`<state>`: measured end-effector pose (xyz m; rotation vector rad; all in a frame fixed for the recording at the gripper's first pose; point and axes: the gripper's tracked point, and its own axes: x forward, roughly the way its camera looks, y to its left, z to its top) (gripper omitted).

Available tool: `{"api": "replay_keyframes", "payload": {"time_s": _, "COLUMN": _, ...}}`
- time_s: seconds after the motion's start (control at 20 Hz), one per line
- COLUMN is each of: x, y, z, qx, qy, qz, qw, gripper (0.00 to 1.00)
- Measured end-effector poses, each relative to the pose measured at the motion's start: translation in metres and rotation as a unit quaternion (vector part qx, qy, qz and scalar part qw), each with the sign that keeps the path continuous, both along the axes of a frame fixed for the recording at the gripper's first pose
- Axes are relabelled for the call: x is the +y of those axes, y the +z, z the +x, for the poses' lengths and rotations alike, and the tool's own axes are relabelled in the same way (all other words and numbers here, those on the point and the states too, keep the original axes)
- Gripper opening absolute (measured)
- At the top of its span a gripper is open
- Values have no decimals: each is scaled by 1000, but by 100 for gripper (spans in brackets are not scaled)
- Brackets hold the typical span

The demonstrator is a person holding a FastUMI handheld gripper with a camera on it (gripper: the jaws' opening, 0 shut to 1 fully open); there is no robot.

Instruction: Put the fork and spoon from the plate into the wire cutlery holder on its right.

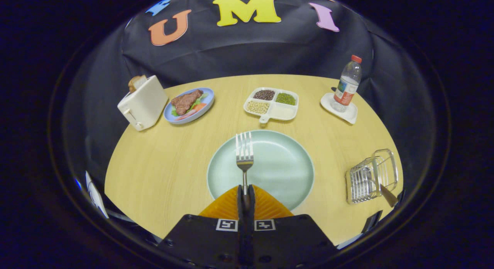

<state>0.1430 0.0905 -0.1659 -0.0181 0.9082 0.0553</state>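
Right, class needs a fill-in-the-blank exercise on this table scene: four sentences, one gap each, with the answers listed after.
1. The claw is shut on the handle of the ____.
2. The fork's tines point out over the pale green ____.
3. The wire cutlery holder already holds a utensil with a ____ handle.
4. A slice of bread sticks out of the ____.

Missing words: fork; plate; wooden; toaster

gripper view | rides tongs (246, 195) | faces forward-down | table (154, 157) near
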Motion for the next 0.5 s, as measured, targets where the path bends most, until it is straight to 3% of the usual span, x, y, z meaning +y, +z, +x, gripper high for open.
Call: {"api": "replay_keyframes", "payload": {"time_s": 0.5, "x": -102, "y": 99, "z": -36, "qx": -75, "qy": -40, "qz": 13, "qw": 996, "gripper": 1}}
